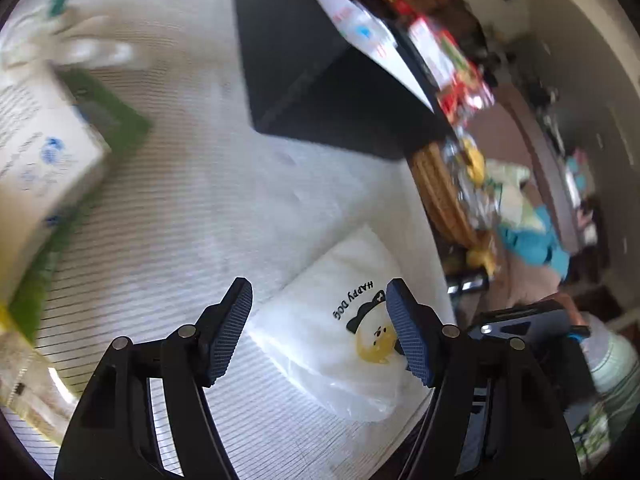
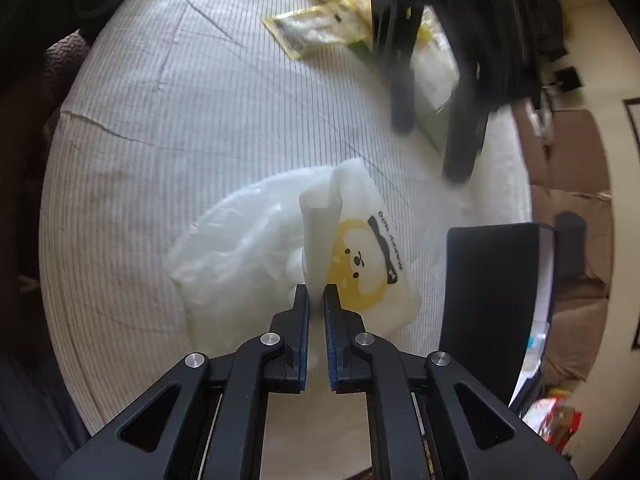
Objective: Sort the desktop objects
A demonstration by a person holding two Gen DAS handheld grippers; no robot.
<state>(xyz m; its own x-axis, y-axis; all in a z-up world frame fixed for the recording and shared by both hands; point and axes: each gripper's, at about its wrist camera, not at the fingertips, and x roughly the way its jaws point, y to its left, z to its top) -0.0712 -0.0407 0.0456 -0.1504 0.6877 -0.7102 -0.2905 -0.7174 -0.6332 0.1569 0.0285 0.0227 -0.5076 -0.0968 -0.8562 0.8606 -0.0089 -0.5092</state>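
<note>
White ribbed cloth [image 2: 168, 128] covers the table, and on it we see a translucent plastic bag [image 2: 240, 248] printed with a yellow cartoon dog and the words "HAPPY DOG". In the right wrist view our right gripper [image 2: 316, 300] has its jaws drawn together on a raised fold of that bag, the strip of plastic standing up between the blue pads [image 2: 305, 320] while the rest of the bag lies on the cloth. Just to the bag's right stands a black box [image 2: 492, 288] with papers at its far side. Beyond the bag, blurred, the left gripper [image 2: 432, 148] hangs over the cloth with its fingers spread, in front of a yellow-edged packet [image 2: 320, 28].

From the left wrist view, the left gripper [image 1: 320, 332] shows its jaws apart with nothing between them; the dog bag [image 1: 340, 340] lies on the cloth beneath. The black box [image 1: 320, 80] sits further off, and a white carton [image 1: 44, 168] on a green sheet [image 1: 128, 124] is at the left edge, blurred.
</note>
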